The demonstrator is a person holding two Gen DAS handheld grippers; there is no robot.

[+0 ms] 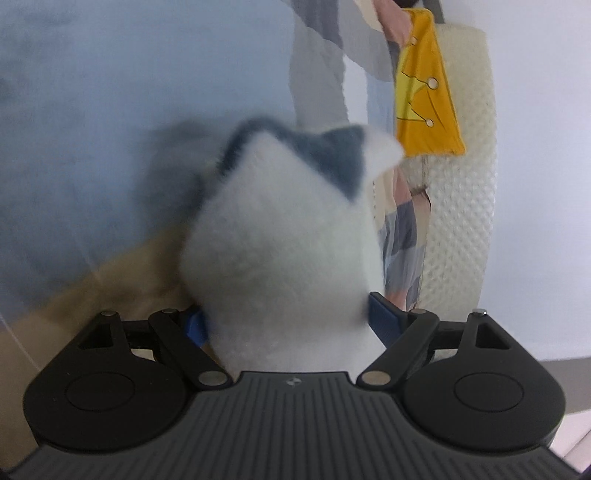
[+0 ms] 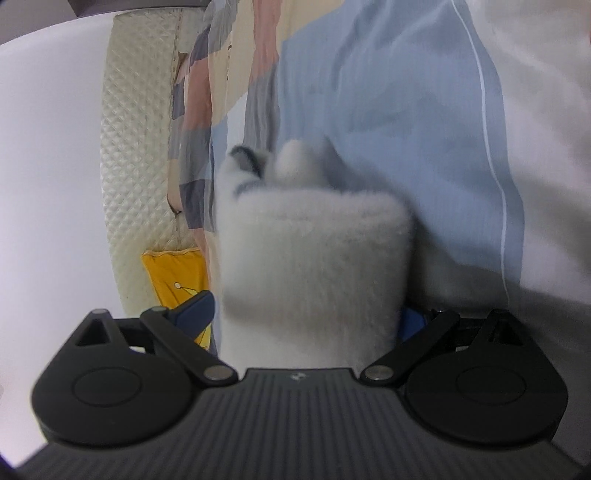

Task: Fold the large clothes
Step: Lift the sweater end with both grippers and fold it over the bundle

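Left wrist view: a pale blue sheet fills the blurred background. A fluffy white fleece garment with grey-blue patches runs lengthwise away from the camera, bunched between the left gripper's wide-set blue fingers, which pinch it; its lower end is hidden. Likewise, the right gripper pinches a thick fold.

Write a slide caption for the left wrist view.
Left gripper grips a bunched fluffy white garment with grey-blue trim above a light blue sheet; a hand holds yellow cloth behind.
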